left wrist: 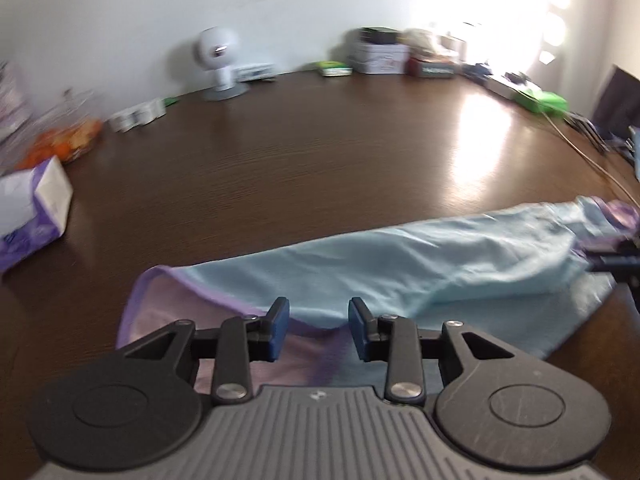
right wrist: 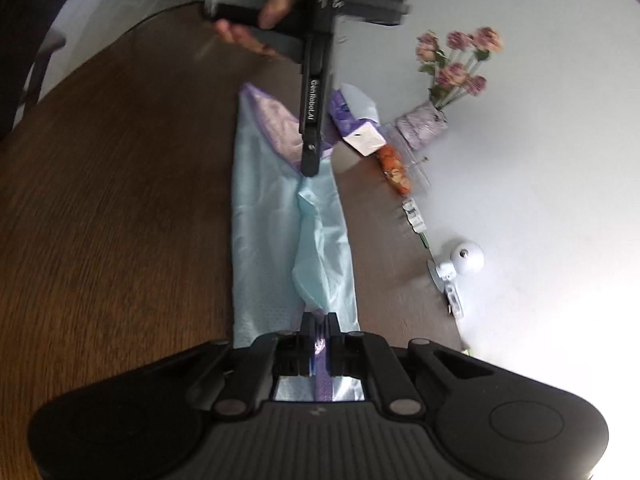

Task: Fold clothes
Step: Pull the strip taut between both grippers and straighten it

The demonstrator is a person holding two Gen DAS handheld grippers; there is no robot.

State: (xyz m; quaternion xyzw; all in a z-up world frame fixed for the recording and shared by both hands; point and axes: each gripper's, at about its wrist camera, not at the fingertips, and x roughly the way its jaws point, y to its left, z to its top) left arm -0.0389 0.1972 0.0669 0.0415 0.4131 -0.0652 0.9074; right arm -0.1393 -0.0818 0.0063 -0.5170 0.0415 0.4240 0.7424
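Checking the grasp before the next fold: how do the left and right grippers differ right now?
The left gripper has its fingers apart with nothing pinched between them; the right gripper is shut on the purple hem of the light blue garment. The left one sits over the end with the pink lining, the right one at the opposite end. Both are black, hand-held, and low over the brown table.

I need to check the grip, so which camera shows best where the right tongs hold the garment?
The right wrist view: the right tongs are shut on the light blue garment's purple hem. The left wrist view shows them only blurred at its right edge.
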